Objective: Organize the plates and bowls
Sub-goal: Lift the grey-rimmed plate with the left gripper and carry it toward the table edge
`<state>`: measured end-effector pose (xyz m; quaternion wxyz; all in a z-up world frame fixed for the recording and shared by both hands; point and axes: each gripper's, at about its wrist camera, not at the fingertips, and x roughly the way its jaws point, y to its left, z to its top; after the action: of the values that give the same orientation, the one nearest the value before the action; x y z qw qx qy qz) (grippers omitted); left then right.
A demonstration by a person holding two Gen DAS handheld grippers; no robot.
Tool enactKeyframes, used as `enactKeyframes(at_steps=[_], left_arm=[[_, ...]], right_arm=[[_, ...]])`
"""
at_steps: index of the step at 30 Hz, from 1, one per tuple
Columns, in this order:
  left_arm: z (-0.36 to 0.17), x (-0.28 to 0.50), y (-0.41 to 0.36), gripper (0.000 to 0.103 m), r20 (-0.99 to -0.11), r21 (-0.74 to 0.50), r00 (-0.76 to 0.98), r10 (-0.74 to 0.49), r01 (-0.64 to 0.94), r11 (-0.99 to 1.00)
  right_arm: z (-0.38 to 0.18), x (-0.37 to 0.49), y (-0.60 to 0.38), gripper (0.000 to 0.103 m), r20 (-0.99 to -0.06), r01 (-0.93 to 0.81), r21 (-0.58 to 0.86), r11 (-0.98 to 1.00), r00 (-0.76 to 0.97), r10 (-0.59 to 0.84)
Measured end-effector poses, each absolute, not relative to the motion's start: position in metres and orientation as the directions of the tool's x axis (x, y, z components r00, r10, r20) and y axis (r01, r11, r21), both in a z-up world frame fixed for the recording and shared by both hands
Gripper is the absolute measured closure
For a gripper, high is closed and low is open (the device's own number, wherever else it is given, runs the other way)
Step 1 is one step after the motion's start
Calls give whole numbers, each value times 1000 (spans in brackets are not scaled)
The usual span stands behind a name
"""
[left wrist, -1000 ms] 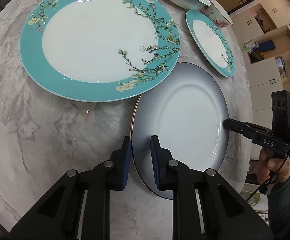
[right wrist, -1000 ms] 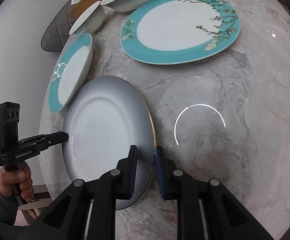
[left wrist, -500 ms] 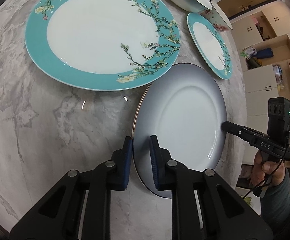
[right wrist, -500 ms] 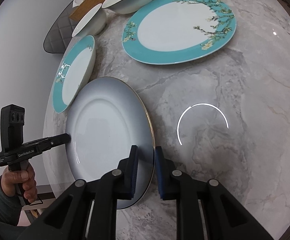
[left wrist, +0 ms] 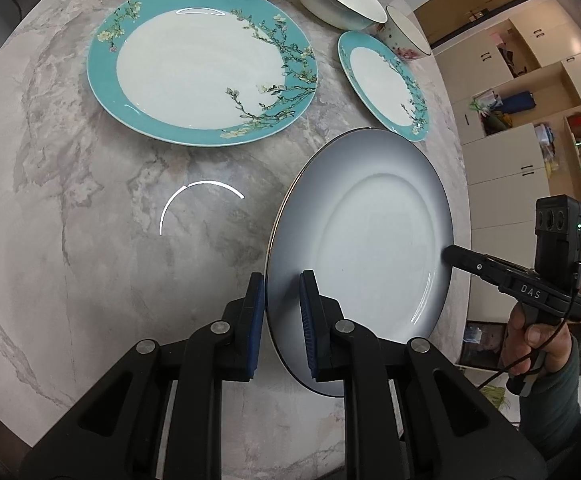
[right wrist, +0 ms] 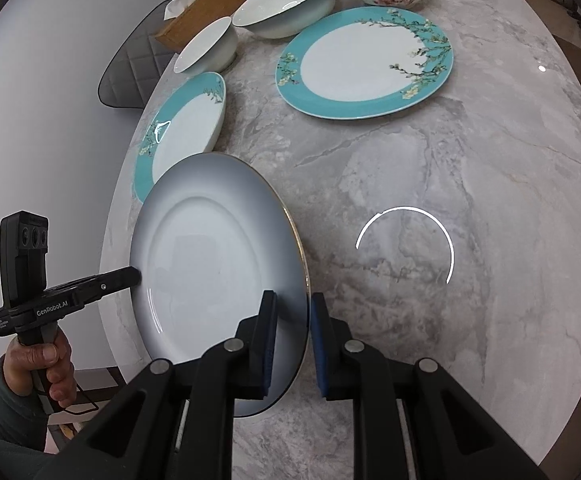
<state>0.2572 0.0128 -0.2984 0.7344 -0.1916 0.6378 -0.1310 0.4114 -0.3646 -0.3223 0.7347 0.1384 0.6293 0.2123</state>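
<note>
Jaws of both the left gripper (left wrist: 281,322) and the right gripper (right wrist: 293,334) clamp opposite rims of the grey plate (left wrist: 370,248), held tilted above the marble surface (left wrist: 90,240), near the large teal plate (left wrist: 200,64) and small teal plate (left wrist: 384,84).

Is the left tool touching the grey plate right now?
Touching. In the left wrist view the left tool has the grey plate's rim clamped between its blue pads; the right wrist view shows its tip on the plate's far edge.
</note>
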Motion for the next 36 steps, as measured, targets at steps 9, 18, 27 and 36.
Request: enactKeyframes(at_steps=[9,18,27,36], left_arm=[[-308,218,33,88,-889,-445,120,-442,-4,895],[-346,201,38,87,-899,-430,77,-430,22,903],[-349,216,31,87,-905,-411,93,-415,63,909],[-350,216,29,86,-900,-419,99,-424,68,905]], right_arm=[[-330,367,-347,84,-877,-58,457,888,140,460],[-366,343,-342,84,-896,30,434,900,124,427],[-373,344,-344,82,-905,50,414,909,135,405],[-374,346,-345,78,-901,34,419,907,143,410]])
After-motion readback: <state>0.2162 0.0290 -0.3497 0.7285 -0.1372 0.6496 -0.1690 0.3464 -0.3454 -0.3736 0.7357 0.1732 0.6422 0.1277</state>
